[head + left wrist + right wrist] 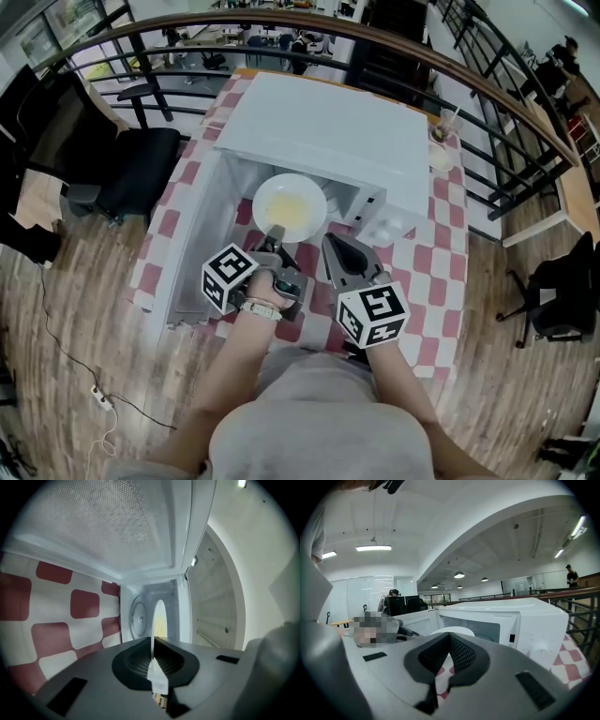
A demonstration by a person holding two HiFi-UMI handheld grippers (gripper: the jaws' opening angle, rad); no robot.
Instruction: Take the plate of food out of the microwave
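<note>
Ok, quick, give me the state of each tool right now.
Left tool: closed on the rim of the plate of food.
Right tool: closed, holding nothing.

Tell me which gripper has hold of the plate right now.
The left gripper: its jaws are clamped on the near rim of the plate. The right gripper sits beside it, jaws together on nothing.
</note>
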